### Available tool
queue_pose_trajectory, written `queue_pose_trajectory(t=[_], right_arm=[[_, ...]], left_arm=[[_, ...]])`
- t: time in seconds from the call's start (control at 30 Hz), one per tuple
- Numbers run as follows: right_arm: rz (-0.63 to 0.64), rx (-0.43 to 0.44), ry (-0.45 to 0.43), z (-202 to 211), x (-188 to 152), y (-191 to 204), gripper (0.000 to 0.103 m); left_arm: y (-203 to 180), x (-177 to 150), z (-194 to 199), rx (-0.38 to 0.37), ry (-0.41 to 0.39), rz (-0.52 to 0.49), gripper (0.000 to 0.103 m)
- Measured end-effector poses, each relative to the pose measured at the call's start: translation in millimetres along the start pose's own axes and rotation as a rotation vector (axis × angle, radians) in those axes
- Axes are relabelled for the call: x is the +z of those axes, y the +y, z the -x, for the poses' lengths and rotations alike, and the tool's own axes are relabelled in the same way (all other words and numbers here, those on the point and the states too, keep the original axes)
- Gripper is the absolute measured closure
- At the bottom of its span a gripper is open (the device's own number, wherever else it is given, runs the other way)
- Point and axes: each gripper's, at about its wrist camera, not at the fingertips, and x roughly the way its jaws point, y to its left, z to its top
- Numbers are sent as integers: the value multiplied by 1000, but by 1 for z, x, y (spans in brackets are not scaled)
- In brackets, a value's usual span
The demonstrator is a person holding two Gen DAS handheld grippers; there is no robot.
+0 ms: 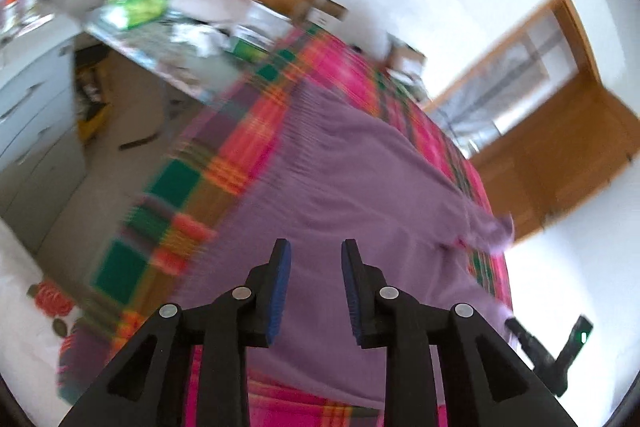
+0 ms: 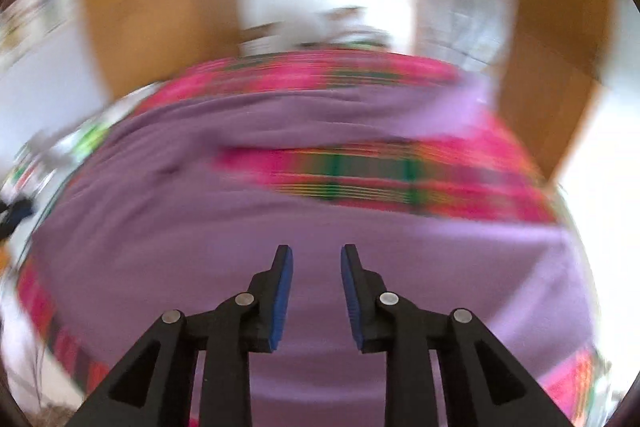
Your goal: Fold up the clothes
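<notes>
Here both grippers, left (image 1: 316, 247) and right (image 2: 317, 251), hover over the purple garment (image 1: 340, 187) (jaws spread, nothing between them)

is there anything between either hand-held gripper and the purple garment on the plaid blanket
Nothing visible. The left hand-held gripper and the right hand-held gripper both hang with jaws open and empty right above the purple garment, which lies spread on the plaid blanket. Both views are motion-blurred.

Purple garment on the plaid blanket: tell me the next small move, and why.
Probably bring the right gripper down onto the purple garment near its sleeve: both it and the left gripper are open and empty, and the garment lies unfolded on the plaid blanket.
</notes>
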Motion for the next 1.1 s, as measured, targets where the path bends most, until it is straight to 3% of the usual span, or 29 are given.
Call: queue_pose_trajectory(t=[0.07, 0.27, 0.4, 0.5, 0.6, 0.63, 0.67, 0.7, 0.8, 1.1], right_arm=[[-84, -102, -9, 2, -4, -42, 76], [-277, -276, -34, 8, -18, -131, 69], [-433, -319, 4, 1, -30, -186, 68], [-512, -278, 34, -5, -42, -214, 67], [-536, -226, 23, -6, -48, -223, 65], [-528, -215, 17, -7, -48, -223, 69], [-520, -200, 11, -8, -48, -222, 81], [-508, -198, 7, -7, -47, -220, 81], [-452, -240, -2, -4, -46, -209, 99], [-412, -318, -62, 32, -50, -195, 101]], left_arm=[[-10, -5, -10, -27, 31, -17, 76], [-49, -29, -52, -71, 171, -85, 76], [-67, -40, -71, -87, 230, -114, 76], [-76, -44, -82, -83, 261, -132, 76], [-82, -46, -89, -65, 276, -137, 76], [-84, -46, -91, -62, 279, -136, 76], [-85, -46, -92, -60, 277, -133, 76], [-87, -46, -92, -60, 276, -135, 76], [-92, -47, -97, -49, 283, -140, 76], [-95, -46, -104, -27, 294, -135, 76]])
